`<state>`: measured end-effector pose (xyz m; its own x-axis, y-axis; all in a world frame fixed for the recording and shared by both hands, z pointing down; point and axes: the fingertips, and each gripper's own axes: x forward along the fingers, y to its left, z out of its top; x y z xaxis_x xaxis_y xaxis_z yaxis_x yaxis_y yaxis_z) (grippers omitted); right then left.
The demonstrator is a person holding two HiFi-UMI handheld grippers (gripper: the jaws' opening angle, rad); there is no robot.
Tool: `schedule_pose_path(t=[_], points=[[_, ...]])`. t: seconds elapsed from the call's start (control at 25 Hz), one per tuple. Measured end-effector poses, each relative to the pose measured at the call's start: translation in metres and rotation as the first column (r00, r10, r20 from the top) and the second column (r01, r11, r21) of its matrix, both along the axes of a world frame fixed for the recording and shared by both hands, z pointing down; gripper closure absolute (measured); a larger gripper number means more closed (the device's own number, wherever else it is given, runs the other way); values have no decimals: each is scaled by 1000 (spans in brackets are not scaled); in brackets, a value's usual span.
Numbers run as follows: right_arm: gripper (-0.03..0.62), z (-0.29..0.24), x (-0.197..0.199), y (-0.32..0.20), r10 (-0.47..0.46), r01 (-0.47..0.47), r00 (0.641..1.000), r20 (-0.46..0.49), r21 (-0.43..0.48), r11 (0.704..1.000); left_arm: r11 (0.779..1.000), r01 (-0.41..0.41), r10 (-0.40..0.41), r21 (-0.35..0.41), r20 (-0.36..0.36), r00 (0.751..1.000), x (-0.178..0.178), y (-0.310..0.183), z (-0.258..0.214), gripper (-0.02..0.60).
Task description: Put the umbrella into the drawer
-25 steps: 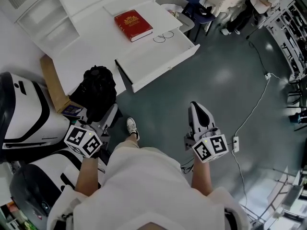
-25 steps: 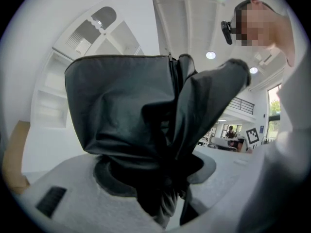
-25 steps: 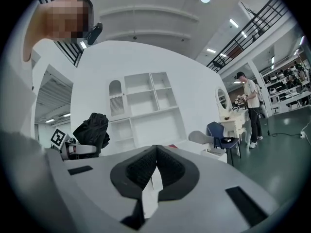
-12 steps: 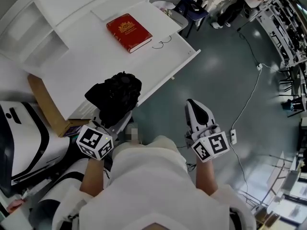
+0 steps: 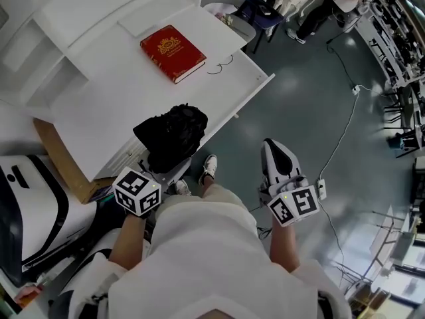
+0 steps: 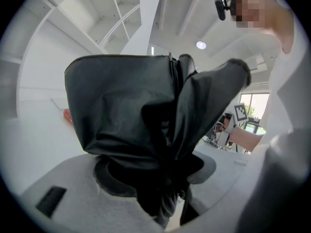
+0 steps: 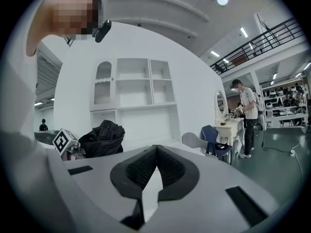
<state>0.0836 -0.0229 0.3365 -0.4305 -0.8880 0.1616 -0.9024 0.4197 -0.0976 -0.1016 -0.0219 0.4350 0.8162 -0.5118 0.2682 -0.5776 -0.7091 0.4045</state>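
black crumpled fabric umbrella clamped in left gripper near smooth white desk.

The black umbrella is filling the middle of the left gripper view, so its cloth is covering the jaw tips of the left gripper and is leaving only a sliver of the red book. In the head view the desk is hiding part of the cardboard box, the picture's left edge is cutting off the white machine, and the thin dark thing near the book is looking too small to name.
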Motion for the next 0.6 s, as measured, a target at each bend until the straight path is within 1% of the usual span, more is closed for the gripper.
schedule_pose_path(t=[0.16, 0.32, 0.36, 0.48, 0.6], points=[[594, 1, 13, -24, 2, -4, 999, 42, 27, 1000, 1000, 1, -1, 5, 34, 999, 9, -18, -1, 328], [594, -4, 26, -59, -20, 16, 996, 83, 43, 999, 999, 29, -30, 19, 80, 996, 12, -43, -12, 328], [594, -6, 29, -67, -27, 22, 996, 87, 49, 999, 999, 35, -37, 26, 100, 994, 13, -49, -14, 328], [594, -5, 35, -90, -49, 44, 994, 102, 50, 998, 997, 51, -59, 50, 193, 979, 16, -68, -12, 328], [594, -3, 39, -108, -72, 68, 991, 115, 44, 997, 998, 58, -62, 23, 233, 970, 24, -79, -4, 327]])
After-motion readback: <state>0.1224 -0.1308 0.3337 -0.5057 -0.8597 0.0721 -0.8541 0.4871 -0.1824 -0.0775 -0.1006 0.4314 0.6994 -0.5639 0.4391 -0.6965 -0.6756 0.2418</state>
